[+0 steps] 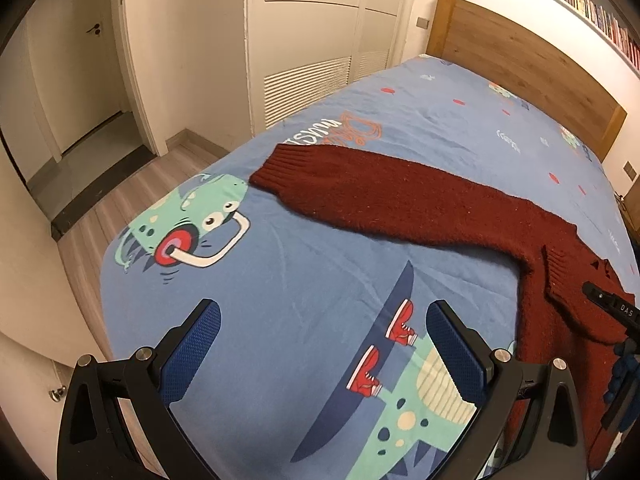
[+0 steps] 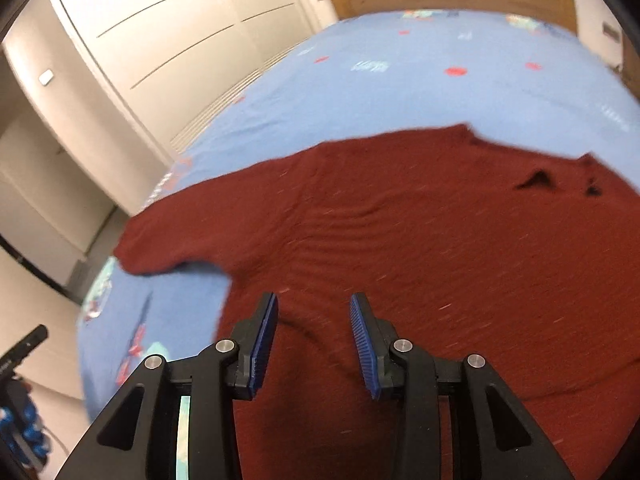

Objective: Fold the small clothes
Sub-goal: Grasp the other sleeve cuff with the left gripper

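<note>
A dark red knitted sweater (image 1: 400, 200) lies flat on the blue bed sheet (image 1: 280, 280). One sleeve stretches out to the left and ends in a ribbed cuff (image 1: 288, 164). My left gripper (image 1: 324, 306) hovers wide open over bare sheet, short of the sweater's body at the right, with nothing between its blue pads. In the right wrist view the sweater (image 2: 440, 240) fills the middle, blurred. My right gripper (image 2: 315, 299) stands partly open just above the sweater's body, its pads not pressing on the knit. A black part of the right gripper (image 1: 612, 308) shows over the sweater at the edge.
The bed sheet carries cartoon dinosaur prints (image 1: 188, 216). A wooden headboard (image 1: 520, 52) stands at the far end, with a bookshelf (image 1: 592, 4) above it. White wardrobe doors (image 1: 304, 40) and a wood floor (image 1: 132, 184) run along the bed's left side.
</note>
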The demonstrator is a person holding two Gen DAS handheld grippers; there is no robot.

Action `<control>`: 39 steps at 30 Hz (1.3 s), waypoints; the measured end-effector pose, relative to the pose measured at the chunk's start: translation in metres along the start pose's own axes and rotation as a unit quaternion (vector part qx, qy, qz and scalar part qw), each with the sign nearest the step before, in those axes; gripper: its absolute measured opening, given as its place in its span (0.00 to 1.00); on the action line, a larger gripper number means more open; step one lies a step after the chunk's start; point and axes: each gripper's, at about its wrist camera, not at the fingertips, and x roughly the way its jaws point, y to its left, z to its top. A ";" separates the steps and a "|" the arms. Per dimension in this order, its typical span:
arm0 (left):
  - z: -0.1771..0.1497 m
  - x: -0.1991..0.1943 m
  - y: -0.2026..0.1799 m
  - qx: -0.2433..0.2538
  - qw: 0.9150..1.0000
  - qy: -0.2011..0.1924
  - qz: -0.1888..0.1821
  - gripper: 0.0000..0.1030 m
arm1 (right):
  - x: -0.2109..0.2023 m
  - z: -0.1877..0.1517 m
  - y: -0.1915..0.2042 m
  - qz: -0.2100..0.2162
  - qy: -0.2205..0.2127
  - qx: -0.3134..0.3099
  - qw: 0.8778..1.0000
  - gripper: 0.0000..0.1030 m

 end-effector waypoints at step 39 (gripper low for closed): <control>0.065 0.190 0.110 -0.330 0.910 -0.008 -0.251 0.74 | -0.065 -0.067 0.001 -0.009 -0.010 -0.018 1.000 0.39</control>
